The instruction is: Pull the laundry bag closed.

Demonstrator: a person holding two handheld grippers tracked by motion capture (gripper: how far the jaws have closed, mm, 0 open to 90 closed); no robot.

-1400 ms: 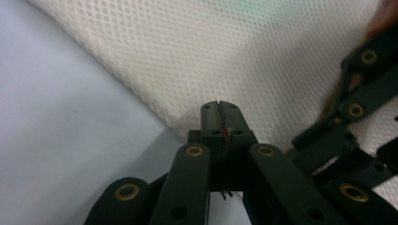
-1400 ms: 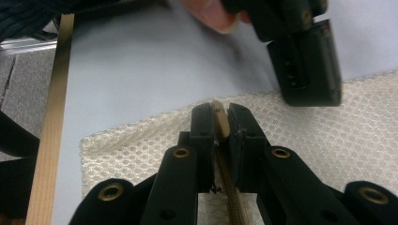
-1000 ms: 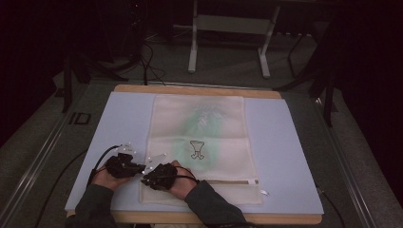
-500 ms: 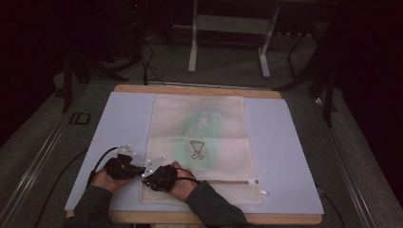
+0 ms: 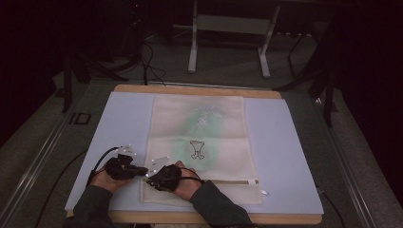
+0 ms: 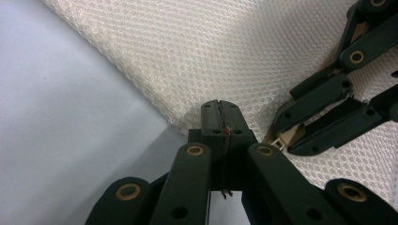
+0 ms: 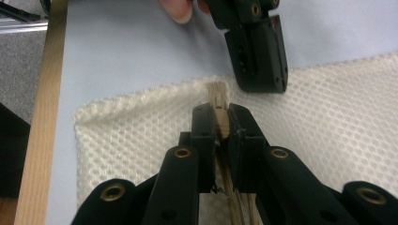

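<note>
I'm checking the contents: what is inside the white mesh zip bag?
Through the white mesh zip bag a pale green garment with a black printed figure shows faintly. Its make and anything beneath stay covered.

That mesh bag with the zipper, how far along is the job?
Done: the mesh bag lies flat on the blue mat. In hand: the left gripper is shut at the bag's edge, and the right gripper is shut on the zipper pull at the zipper's end. Left: whatever zipping follows.
</note>
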